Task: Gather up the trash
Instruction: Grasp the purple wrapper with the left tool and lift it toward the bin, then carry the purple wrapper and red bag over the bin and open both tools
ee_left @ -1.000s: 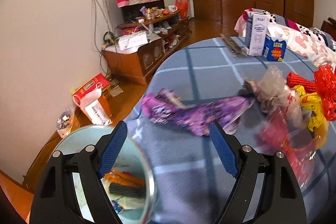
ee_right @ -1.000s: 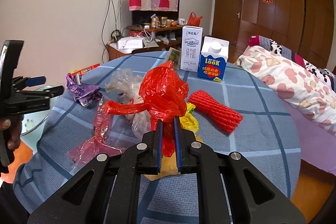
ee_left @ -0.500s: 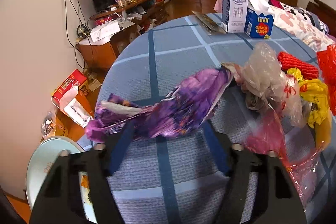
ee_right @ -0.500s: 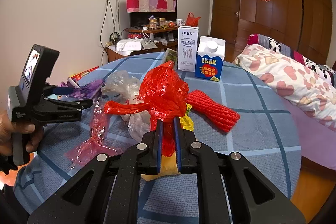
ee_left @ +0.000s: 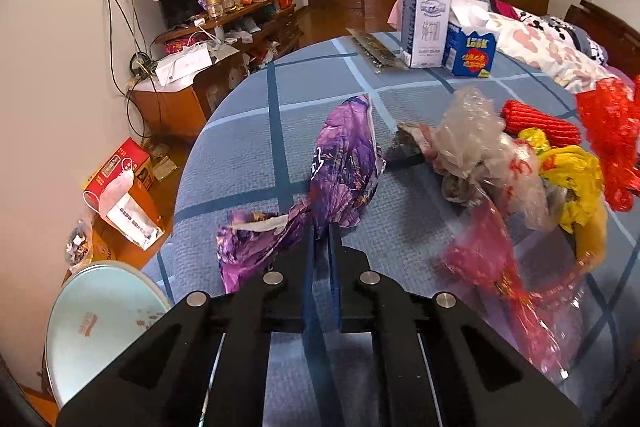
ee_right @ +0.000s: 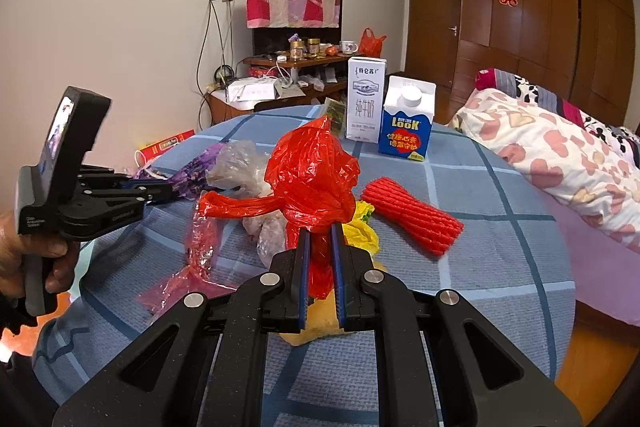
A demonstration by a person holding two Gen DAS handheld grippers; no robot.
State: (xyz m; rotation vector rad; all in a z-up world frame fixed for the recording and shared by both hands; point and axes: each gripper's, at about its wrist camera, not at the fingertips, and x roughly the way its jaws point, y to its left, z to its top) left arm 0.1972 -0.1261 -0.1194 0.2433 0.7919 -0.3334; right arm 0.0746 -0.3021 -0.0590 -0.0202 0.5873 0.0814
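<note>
My left gripper (ee_left: 321, 231) is shut on a crumpled purple wrapper (ee_left: 345, 167) and holds it over the blue checked table (ee_left: 256, 143). It also shows in the right wrist view (ee_right: 160, 193), at the left, with the purple wrapper (ee_right: 200, 167) in it. My right gripper (ee_right: 320, 239) is shut on a knotted red plastic bag (ee_right: 312, 175), lifted above the table. A pale blue bin (ee_left: 100, 323) stands on the floor at the lower left of the left wrist view.
On the table lie a clear plastic bag (ee_left: 472, 131), a yellow bag (ee_left: 576, 183), a pink-red film wrapper (ee_left: 492, 267) and a red foam net (ee_right: 412, 219). Two cartons (ee_right: 406, 123) stand at the far edge. A red box (ee_left: 120, 171) sits on the floor.
My left gripper has moved from over the bin onto the table, closed on the purple wrapper and lifted it. My right gripper has stayed still, holding the red bag.
</note>
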